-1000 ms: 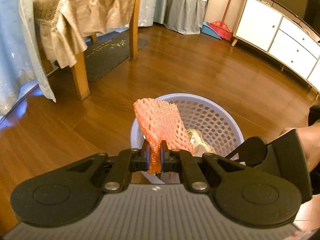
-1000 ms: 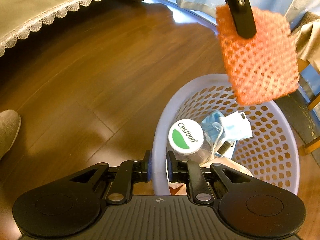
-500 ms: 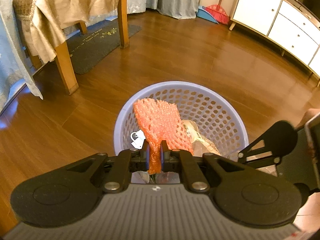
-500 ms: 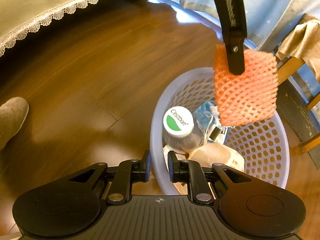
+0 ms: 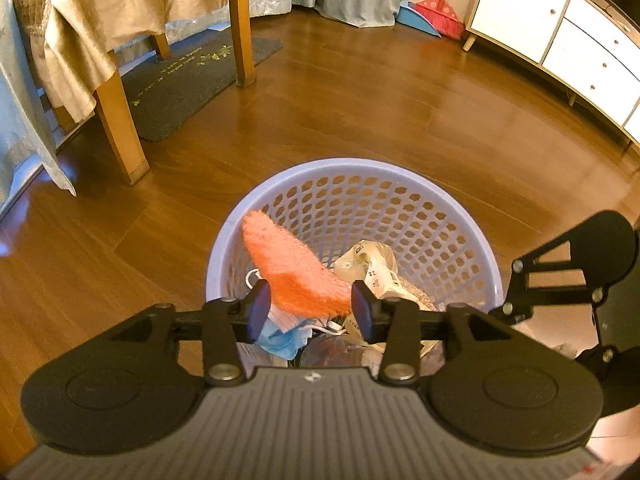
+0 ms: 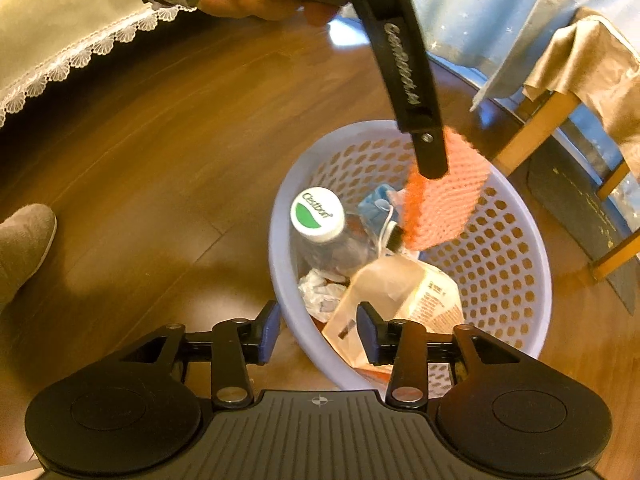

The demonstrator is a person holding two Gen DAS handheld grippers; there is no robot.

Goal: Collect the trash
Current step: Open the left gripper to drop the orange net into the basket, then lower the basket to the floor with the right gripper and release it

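A lavender perforated basket [image 5: 352, 166] [image 6: 520, 240] stands on the wood floor. My left gripper [image 5: 308, 314] hovers over it with its jaws opening. The orange foam net [image 5: 292, 276] [image 6: 444, 200] lies tilted and loose between the parted pads, above the trash. From the right wrist view, one of the left gripper's fingers [image 6: 428, 152] crosses in front of the net. My right gripper [image 6: 318, 334] is at the basket's near rim, jaws opening, with the rim wall between the pads and not pinched. Inside lie a capped bottle [image 6: 318, 214], a paper bag [image 6: 396, 292], a blue mask [image 5: 284, 338] and crumpled tissue [image 6: 320, 292].
A chair with a tan cover [image 5: 120, 136] and a dark mat [image 5: 188, 80] are at the far left. A white cabinet [image 5: 560, 32] and a red broom [image 5: 432, 16] stand at the back. A grey slipper [image 6: 24, 248] and a lace tablecloth [image 6: 60, 40] are left of the basket.
Both grippers went from shut to parted. The left one sank over the basket and released its pinch on the net, which tipped flat. The right one let go of the basket rim.
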